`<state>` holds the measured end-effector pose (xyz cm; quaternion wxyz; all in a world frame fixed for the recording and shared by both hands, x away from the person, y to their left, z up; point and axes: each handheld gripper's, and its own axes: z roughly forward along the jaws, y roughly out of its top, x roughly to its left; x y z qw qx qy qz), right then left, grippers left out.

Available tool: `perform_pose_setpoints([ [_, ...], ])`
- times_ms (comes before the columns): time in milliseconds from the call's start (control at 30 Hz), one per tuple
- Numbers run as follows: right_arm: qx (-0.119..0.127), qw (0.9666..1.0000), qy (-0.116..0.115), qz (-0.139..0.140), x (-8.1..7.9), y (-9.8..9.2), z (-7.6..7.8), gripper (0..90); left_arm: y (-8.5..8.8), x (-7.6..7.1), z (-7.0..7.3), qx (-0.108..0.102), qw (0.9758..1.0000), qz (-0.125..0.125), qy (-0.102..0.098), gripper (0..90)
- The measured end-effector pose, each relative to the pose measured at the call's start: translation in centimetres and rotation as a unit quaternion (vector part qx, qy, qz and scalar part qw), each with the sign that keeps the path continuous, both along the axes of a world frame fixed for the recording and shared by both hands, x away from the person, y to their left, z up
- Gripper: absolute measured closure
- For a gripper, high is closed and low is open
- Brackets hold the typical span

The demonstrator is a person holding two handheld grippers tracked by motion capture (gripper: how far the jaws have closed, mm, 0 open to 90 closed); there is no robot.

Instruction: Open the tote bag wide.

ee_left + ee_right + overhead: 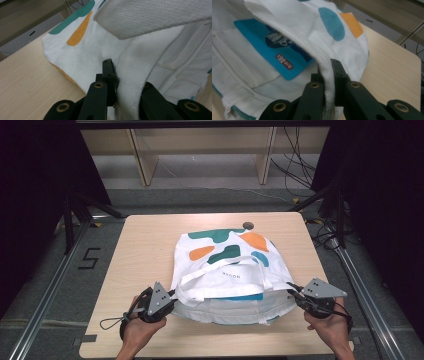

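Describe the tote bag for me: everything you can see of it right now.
The tote bag is white woven cloth, canvas by its look, printed with teal, orange and blue blobs. It lies on the wooden table, mouth towards the person. A white strap loops across its top. The left gripper and the right gripper are each shut on the upper rim at opposite ends, lifting the mouth open. Inside show a stitched pocket and a blue packet.

The bag (pixel 227 265) lies on the table (pixel 145 245), a blue packet (pixel 279 53) inside.
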<state>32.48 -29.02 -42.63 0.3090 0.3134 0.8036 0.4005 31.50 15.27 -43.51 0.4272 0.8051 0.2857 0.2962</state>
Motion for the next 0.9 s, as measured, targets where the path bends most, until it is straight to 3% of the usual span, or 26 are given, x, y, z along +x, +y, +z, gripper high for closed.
perform_pose_setpoints([
  [100,0.015,0.9999,-0.006,0.0,0.2,0.3,1.3,88.2,0.3,0.2,1.5,-0.003,0.9998,0.004,-0.019,85.0],
  [133,0.015,0.9997,-0.019,0.005,0.5,0.4,2.3,88.3,0.4,0.2,2.0,-0.008,0.9997,0.007,-0.024,85.3],
  [233,0.021,0.9992,-0.034,0.007,0.7,0.4,3.4,88.3,0.6,0.3,3.6,-0.023,0.9988,0.003,-0.043,85.5],
  [267,0.031,0.9983,-0.049,0.007,0.8,0.4,4.6,88.3,0.7,0.3,4.7,-0.031,0.9979,0.003,-0.056,85.8],
  [367,0.033,0.9978,-0.057,0.008,0.7,0.4,5.7,88.4,0.7,0.0,5.8,-0.039,0.9968,0.004,-0.07,86.2],
  [400,0.039,0.9968,-0.069,0.012,0.6,0.4,6.7,88.4,0.8,-0.1,6.4,-0.043,0.9961,0.003,-0.078,86.3],
  [433,0.039,0.9968,-0.069,0.012,0.6,0.4,6.7,88.4,0.8,-0.2,7.0,-0.044,0.9954,0.001,-0.085,86.3],
  [467,0.05,0.9952,-0.083,0.015,0.4,0.3,8.0,88.5,0.9,-0.4,7.7,-0.045,0.9945,0.0,-0.094,86.4],
  [633,0.053,0.9929,-0.104,0.02,-0.2,0.1,10.2,88.5,1.0,-1.2,10.4,-0.056,0.9897,-0.006,-0.132,86.5],
  [733,0.063,0.9916,-0.11,0.025,-0.8,0.0,11.6,88.5,1.1,-1.8,11.8,-0.072,0.9873,-0.015,-0.141,86.5],
  [800,0.06,0.9897,-0.126,0.031,-1.2,-0.3,12.5,88.5,1.3,-2.0,12.5,-0.084,0.9854,-0.02,-0.146,86.6],
  [900,0.078,0.9884,-0.123,0.041,-1.7,-0.4,13.5,88.5,1.4,-2.3,13.6,-0.095,0.9829,-0.022,-0.156,86.6],
])
